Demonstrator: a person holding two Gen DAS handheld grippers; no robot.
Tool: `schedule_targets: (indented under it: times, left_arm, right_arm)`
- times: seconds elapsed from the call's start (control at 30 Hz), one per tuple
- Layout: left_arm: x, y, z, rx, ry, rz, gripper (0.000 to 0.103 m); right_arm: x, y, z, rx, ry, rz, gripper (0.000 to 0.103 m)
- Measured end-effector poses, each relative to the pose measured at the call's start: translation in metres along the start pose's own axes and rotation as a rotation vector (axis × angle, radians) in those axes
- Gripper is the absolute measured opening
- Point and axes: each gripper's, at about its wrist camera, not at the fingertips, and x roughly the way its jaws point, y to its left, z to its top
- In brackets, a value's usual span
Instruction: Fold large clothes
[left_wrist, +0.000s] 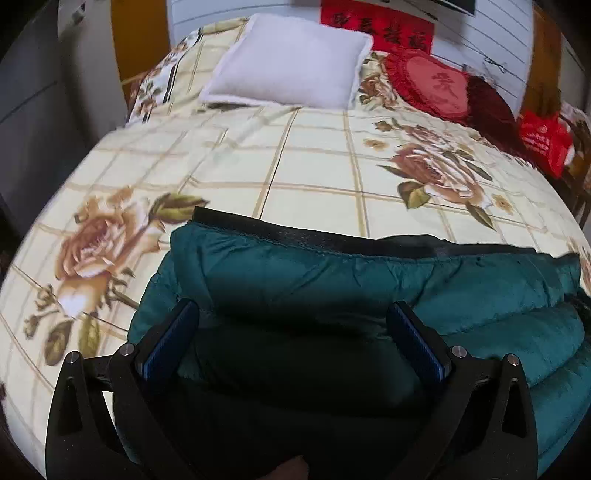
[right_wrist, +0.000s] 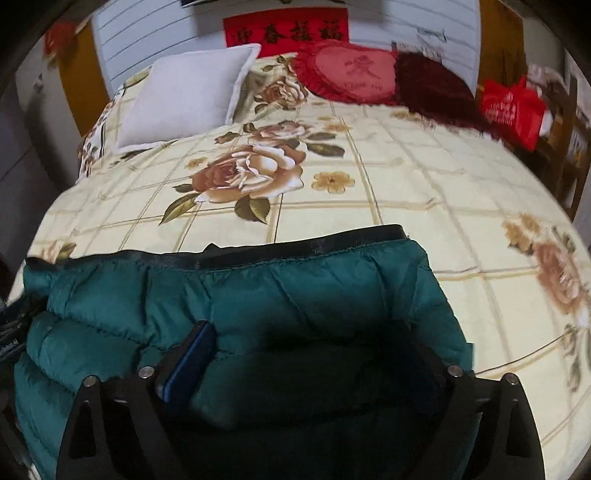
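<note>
A teal puffer jacket (left_wrist: 369, 280) with a black hem band lies folded in thick layers on the near part of the bed; it also shows in the right wrist view (right_wrist: 258, 291). My left gripper (left_wrist: 295, 332) is open, its blue-padded fingers (left_wrist: 413, 336) set wide on either side of a bulging fold at the jacket's left end. My right gripper (right_wrist: 317, 362) is open too, with its left finger (right_wrist: 188, 358) resting on the jacket and its right finger hidden behind the fabric at the jacket's right end.
The bed (left_wrist: 314, 166) has a cream floral checked cover. At its head lie a white pillow (left_wrist: 291, 62), a red heart cushion (left_wrist: 432, 81) and a dark red cushion (right_wrist: 432, 85). A red bag (right_wrist: 513, 107) sits on a wooden chair at the right. A grey cabinet (left_wrist: 37, 110) stands left.
</note>
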Motion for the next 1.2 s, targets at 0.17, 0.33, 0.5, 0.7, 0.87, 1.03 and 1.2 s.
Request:
schedule_targets:
  times: [0.17,0.33,0.5,0.7,0.87,1.03,1.2]
  left_arm:
    - [0.014,-0.002,0.002,0.0,0.039,0.015,0.103]
    - [0.021,-0.004,0.005,0.013,0.064,0.025,0.103]
    - [0.016,-0.004,0.006,0.017,0.061,0.023,0.103]
    - [-0.035,0.006,0.012,0.012,-0.051,-0.013,0.103]
    - [-0.091,0.037,-0.013,0.033,-0.114,-0.065,0.103]
    - [-0.081,0.084,-0.066,0.026,0.012,-0.091,0.103]
    - [-0.076,0.115,-0.084,-0.071,0.061,-0.218,0.103]
  right_arm:
    - [0.019,-0.006,0.005,0.021,0.039,0.031,0.103]
    - [0.024,-0.005,0.007,0.022,0.051,0.035,0.103]
    - [0.022,-0.003,0.007,0.019,0.041,0.028,0.103]
    - [-0.028,-0.006,0.008,0.049,-0.117,0.058,0.102]
    - [-0.107,-0.026,-0.012,0.047,-0.261,0.116,0.103]
    - [-0.115,-0.068,-0.069,0.071,-0.192,0.189,0.103]
    - [-0.107,-0.078,-0.092,0.065,-0.123,0.282,0.103]
